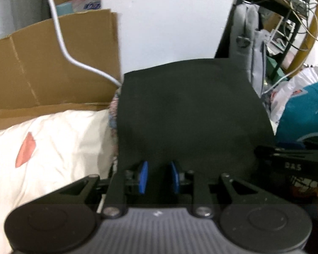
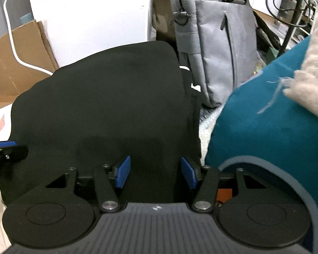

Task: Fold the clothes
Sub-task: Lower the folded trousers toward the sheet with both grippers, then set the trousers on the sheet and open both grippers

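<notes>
A black garment (image 1: 190,110) lies folded into a smooth block with a rounded far edge, and it fills the middle of both views (image 2: 108,97). My left gripper (image 1: 159,169) sits at its near left part. Its blue pads (image 1: 143,176) stand a narrow gap apart, with only black cloth showing between them. My right gripper (image 2: 155,169) is at the near right part, pads (image 2: 123,171) wide apart over the cloth and gripping nothing. The left gripper (image 2: 2,148) shows at the garment's left edge in the right wrist view.
A white sheet with a pink patch (image 1: 53,148) lies to the left, with a cardboard box (image 1: 53,63) and a white cable (image 1: 59,31) behind it. A grey backpack (image 2: 212,42) stands at the back right. A teal fabric item (image 2: 265,137) crowds the right side.
</notes>
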Motion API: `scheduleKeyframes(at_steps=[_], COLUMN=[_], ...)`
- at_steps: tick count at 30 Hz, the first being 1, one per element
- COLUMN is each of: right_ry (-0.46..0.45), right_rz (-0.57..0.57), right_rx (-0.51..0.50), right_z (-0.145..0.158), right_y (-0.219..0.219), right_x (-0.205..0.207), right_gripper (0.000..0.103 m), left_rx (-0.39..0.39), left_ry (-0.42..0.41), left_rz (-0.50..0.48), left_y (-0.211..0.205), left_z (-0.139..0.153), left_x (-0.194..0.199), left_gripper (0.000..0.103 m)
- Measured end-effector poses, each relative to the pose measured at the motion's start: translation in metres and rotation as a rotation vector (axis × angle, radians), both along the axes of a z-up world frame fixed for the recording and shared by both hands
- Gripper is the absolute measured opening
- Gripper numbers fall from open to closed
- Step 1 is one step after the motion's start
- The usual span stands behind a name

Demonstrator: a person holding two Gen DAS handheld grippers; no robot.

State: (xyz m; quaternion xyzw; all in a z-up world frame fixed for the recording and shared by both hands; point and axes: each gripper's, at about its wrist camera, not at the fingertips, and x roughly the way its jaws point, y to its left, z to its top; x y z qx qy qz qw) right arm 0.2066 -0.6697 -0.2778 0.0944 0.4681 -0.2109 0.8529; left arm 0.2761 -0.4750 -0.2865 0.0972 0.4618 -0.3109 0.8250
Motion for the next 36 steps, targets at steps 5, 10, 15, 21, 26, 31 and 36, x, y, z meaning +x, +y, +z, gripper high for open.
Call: scheduleKeyframes(at_steps=[5, 10, 15, 21, 26, 31, 36], right_ry=[0.015, -0.005, 0.004, 0.007, 0.010, -0.012, -0.020], right_rz=[-0.004, -0.028, -0.042, -0.028, -0.035, -0.020, -0.033], right_rx=[-0.007, 0.010, 0.013, 0.026, 0.011, 0.011, 0.005], right_z=[0.018, 0.037, 0.054, 0.066, 0.079, 0.098, 0.115], right_y=[0.008, 0.010, 0.019, 0.048, 0.072, 0.095, 0.109], right_x=[-0.010, -0.024, -0.037, -0.045, -0.054, -0.062, -0.072], right_gripper=[0.057, 0.057, 0.057, 0.057, 0.057, 0.057, 0.058], left_rx=[0.002, -0.006, 0.004, 0.004, -0.003, 0.002, -0.009], left_ry=[0.008, -0.004, 0.002, 0.010, 0.011, 0.001, -0.003], left_rz=[0.024, 0.034, 0.040, 0.045, 0.040, 0.030, 0.033], left_y=[0.016, 0.036, 0.056, 0.082, 0.099, 0.120, 0.140], left_z=[0.016, 0.040, 0.052, 0.067, 0.080, 0.092, 0.104], left_x=[0.000, -0.007, -0.011, -0.018, -0.027, -0.042, -0.057], left_gripper=[0.027, 0.027, 0.027, 0.027, 0.028, 0.043, 0.051])
